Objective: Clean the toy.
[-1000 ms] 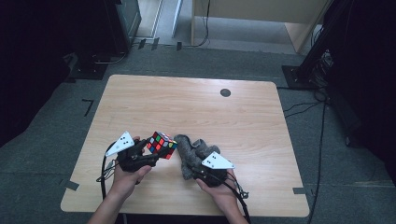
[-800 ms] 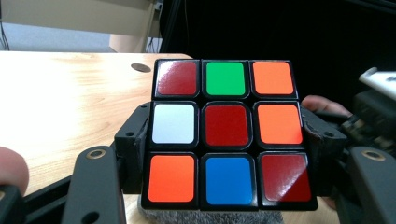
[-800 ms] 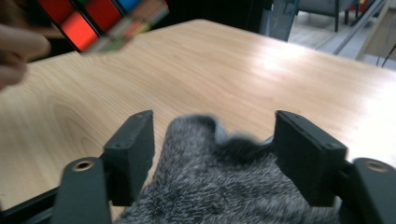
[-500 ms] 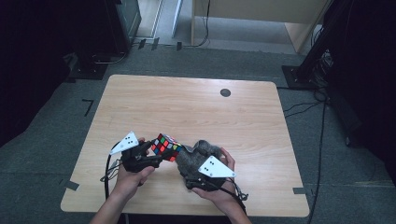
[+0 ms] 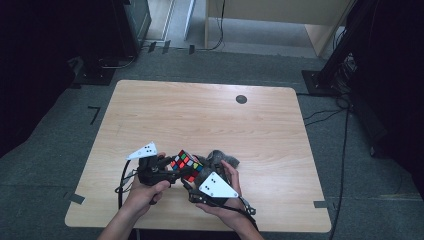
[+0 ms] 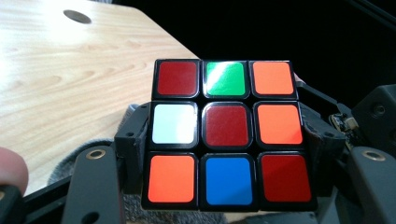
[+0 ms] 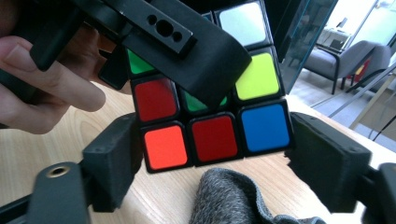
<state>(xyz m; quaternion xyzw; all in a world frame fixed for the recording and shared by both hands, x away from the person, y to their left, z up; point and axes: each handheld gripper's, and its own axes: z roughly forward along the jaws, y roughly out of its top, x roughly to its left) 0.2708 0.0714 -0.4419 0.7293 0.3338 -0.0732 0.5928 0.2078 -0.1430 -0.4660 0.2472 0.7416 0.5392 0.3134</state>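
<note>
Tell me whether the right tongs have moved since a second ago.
Yes. The right tongs moved left along the table's near edge, closing on the puzzle cube; their jaws have just been closing.

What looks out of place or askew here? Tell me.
Nothing is damaged or spilled. The scrambled puzzle cube is held tilted above the table in the left claw, and a crumpled grey cloth lies beneath it.

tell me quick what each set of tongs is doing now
left tongs: closed on the puzzle cube.
right tongs: around the cube's bottom row, just closing; grip cannot be told.
</note>
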